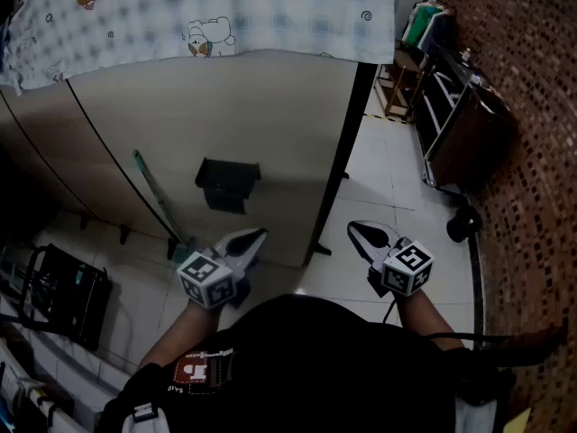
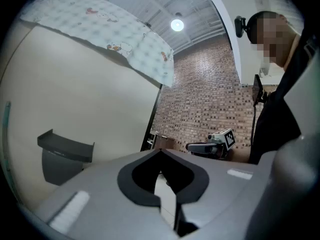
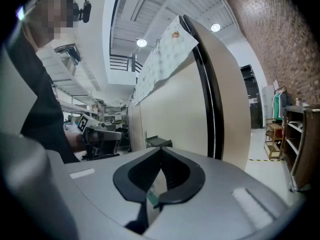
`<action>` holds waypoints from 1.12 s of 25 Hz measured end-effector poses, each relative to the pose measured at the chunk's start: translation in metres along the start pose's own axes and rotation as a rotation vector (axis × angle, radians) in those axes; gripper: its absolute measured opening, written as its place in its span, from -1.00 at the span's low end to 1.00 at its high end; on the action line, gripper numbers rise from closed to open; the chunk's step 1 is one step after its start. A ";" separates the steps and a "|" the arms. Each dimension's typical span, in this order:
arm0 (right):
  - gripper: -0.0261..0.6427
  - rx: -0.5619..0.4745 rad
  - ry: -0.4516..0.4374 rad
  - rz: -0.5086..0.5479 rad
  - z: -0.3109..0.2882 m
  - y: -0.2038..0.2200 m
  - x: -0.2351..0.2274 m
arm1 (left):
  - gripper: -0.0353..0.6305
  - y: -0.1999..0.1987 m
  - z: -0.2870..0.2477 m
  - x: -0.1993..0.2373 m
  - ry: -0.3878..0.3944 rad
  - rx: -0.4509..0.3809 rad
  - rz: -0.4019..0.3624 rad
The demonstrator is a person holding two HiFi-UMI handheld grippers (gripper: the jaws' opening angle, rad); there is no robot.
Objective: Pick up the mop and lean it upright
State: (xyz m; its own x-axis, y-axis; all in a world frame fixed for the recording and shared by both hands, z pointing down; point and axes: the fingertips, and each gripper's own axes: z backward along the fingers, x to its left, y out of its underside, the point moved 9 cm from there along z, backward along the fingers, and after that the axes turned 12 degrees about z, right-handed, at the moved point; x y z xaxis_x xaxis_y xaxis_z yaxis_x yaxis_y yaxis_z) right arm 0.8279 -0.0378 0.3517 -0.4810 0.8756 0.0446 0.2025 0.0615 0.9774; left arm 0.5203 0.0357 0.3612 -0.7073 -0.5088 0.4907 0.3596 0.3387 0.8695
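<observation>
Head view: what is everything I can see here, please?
mop: one, green handle, leaning tilted against the panel, left of centre
panel: one, beige, across the middle
tray: one, black, fixed on the panel
cartoon-print cloth: one, pale blue check, draped over the panel's top
case: one, black, floor at lower left
brick wall: one, red-brown, right side
left gripper: one, grey and white, shut and empty, lower centre
right gripper: one, grey and white, shut and empty, right of it
</observation>
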 end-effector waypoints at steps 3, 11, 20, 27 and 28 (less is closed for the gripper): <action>-0.89 0.001 -0.008 0.016 0.000 0.003 -0.005 | -0.89 0.006 -0.007 -0.002 -0.004 0.017 0.013; -0.89 0.011 -0.002 0.029 -0.033 0.002 0.018 | -0.89 -0.003 0.015 0.021 0.041 0.013 0.007; -0.89 -0.014 0.104 0.040 -0.110 -0.035 0.095 | -0.89 -0.053 0.090 0.102 0.141 0.027 -0.035; -0.89 -0.003 0.114 0.043 -0.170 -0.050 0.142 | -0.89 -0.086 0.134 0.151 0.171 0.052 -0.057; -0.89 0.000 0.111 0.038 -0.174 -0.051 0.143 | -0.89 -0.087 0.136 0.154 0.170 0.050 -0.050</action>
State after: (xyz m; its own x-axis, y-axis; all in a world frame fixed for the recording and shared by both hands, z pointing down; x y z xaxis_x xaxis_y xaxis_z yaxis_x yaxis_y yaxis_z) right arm 0.6001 0.0007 0.3445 -0.5642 0.8190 0.1045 0.2225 0.0290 0.9745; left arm 0.2974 0.0353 0.3534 -0.6089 -0.6512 0.4529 0.2927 0.3462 0.8913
